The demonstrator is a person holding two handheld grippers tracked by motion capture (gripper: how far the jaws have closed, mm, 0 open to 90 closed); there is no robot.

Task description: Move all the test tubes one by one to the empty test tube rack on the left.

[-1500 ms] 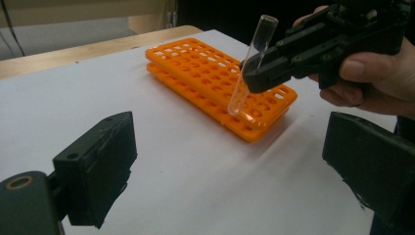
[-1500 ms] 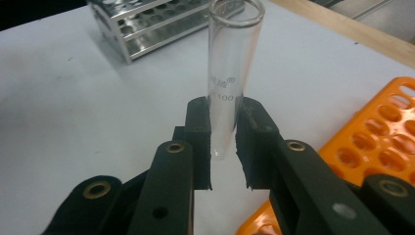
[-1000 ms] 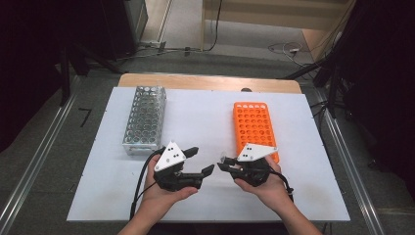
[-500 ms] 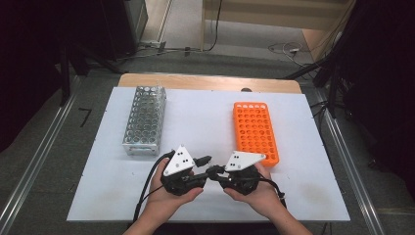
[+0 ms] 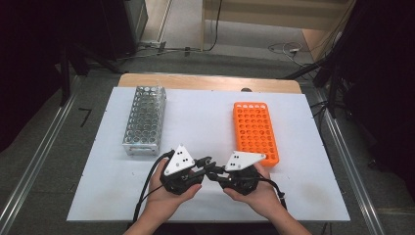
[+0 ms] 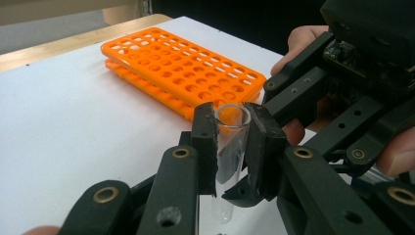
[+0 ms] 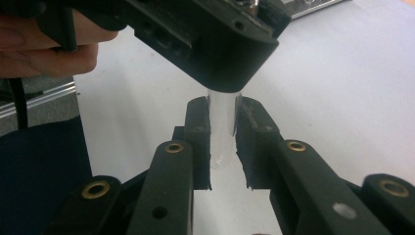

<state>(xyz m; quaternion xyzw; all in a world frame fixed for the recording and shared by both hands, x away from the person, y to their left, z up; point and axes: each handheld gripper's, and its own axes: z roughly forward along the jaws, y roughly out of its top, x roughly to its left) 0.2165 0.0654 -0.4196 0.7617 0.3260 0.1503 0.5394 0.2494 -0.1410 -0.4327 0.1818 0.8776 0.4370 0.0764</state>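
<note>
White sheet (image 5: 205, 122) covers the table on grey floor (image 5: 49, 161); both tongs, left (image 5: 209, 164) and right (image 5: 211, 172), clasp one glass tube (image 6: 229, 142).

Two racks are counted on the one white table (image 5: 205, 122): one metal rack (image 5: 145, 119) and one orange rack (image 5: 254, 131). One clear test tube (image 6: 230, 142) is seen, and two grippers are counted, the left gripper (image 5: 204, 164) and the right gripper (image 5: 215, 171), each with two black jaws and each carried in one of two hands, the left hand (image 5: 169, 196) and the right hand (image 5: 254, 193). One grey three-cornered plate is counted on each gripper, two in all.
</note>
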